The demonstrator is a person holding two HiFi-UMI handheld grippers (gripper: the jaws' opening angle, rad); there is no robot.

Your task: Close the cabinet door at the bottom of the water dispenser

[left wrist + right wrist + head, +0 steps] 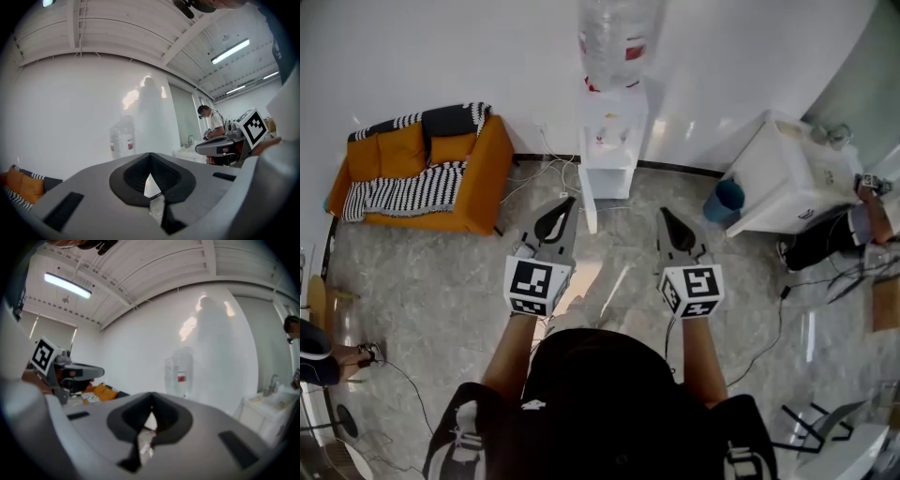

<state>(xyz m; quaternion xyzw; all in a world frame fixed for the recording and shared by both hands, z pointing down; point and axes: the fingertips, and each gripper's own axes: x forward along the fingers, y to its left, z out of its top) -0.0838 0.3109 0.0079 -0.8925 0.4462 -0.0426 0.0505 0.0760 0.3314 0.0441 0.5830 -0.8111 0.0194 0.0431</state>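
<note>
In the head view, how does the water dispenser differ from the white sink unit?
The water dispenser is narrow and carries a clear bottle; the sink unit is wider, with a tap on top. The water dispenser's bottom door stands swung open; the sink unit shows no open door. A blue bin stands beside the sink unit, none beside the water dispenser. Both are white and stand by the wall.

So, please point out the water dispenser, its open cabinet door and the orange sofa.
water dispenser [616, 127]: head view, white front of its body.
cabinet door [590, 206]: head view, middle of the open panel.
orange sofa [478, 169]: head view, bare orange side.
</note>
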